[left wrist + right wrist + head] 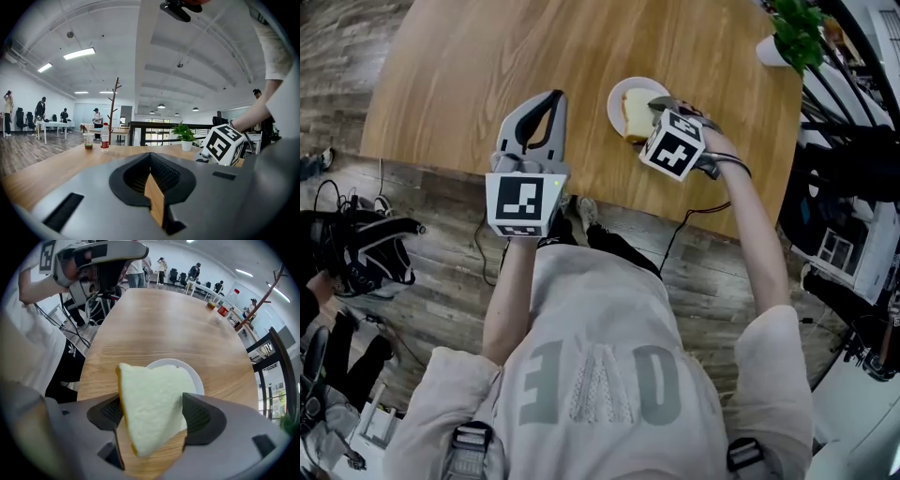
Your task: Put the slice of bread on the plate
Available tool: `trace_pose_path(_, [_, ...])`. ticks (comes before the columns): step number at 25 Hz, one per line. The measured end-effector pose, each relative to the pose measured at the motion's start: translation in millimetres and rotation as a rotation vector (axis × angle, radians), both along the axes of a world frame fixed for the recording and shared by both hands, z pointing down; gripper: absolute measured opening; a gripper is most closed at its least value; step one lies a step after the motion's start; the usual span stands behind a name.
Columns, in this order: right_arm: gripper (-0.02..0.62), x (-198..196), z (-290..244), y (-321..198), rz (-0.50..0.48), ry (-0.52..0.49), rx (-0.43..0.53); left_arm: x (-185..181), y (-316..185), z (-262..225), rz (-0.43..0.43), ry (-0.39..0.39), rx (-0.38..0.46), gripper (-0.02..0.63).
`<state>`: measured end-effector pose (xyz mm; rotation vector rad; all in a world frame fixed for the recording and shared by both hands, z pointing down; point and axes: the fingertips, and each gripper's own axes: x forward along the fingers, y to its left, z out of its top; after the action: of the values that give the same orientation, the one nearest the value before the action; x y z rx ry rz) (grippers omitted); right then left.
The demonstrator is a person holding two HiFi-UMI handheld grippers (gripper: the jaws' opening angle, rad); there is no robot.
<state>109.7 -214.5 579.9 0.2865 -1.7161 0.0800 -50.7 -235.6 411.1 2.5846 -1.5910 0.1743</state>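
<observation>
Right gripper (154, 414): jaws at full width, pointing steeply down and straddling the pale triangular slice of white bread (151, 392). I see no pad pressing on it. The slice lies on the small round white plate (196, 377), one corner overhanging the rim. The plate sits close to the near edge of the oval wooden table (164, 319), with bare wood beyond. Left gripper (546, 105): jaws together, empty, well left of the plate.

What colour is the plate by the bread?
Plain white, no pattern. The right gripper view shows the plate best, its rim peeking out behind the slice of bread.
</observation>
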Motion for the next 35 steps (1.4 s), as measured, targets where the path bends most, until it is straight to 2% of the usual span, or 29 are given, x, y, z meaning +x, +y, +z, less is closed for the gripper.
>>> trace_pose_path(6, [0.354, -2.7, -5.1, -3.7, 0.010, -0.023, -0.055, 4.5, -2.2, 4.1, 0.014, 0.001, -0.006, 0.008])
trace_pose_path(12, [0.354, -8.2, -12.8, -9.5, 0.015, -0.066, -0.025, 4.7, -5.1, 3.2, 0.015, -0.007, -0.005, 0.008])
trace_pose_path(19, [0.353, -4.5, -13.6, 0.6, -0.042, -0.027, -0.044, 1.4, -9.3, 2.5, 0.008, -0.004, -0.001, 0.008])
trace_pose_path(24, [0.353, -5.4, -24.1, -2.2, -0.005, -0.077, -0.054, 5.7, -10.3, 3.3, 0.018, 0.001, 0.000, 0.008])
trace_pose_path(30, [0.353, -6.8, -58.4, -13.9, 0.035, -0.145, -0.003, 10.5, -8.1, -1.1, 0.033, 0.001, 0.015, 0.008])
trace_pose_path(35, [0.353, -7.8, -117.1, -38.7, 0.076, -0.252, 0.137, 16.0, -7.4, -16.7, 0.044, -0.002, 0.051, 0.008])
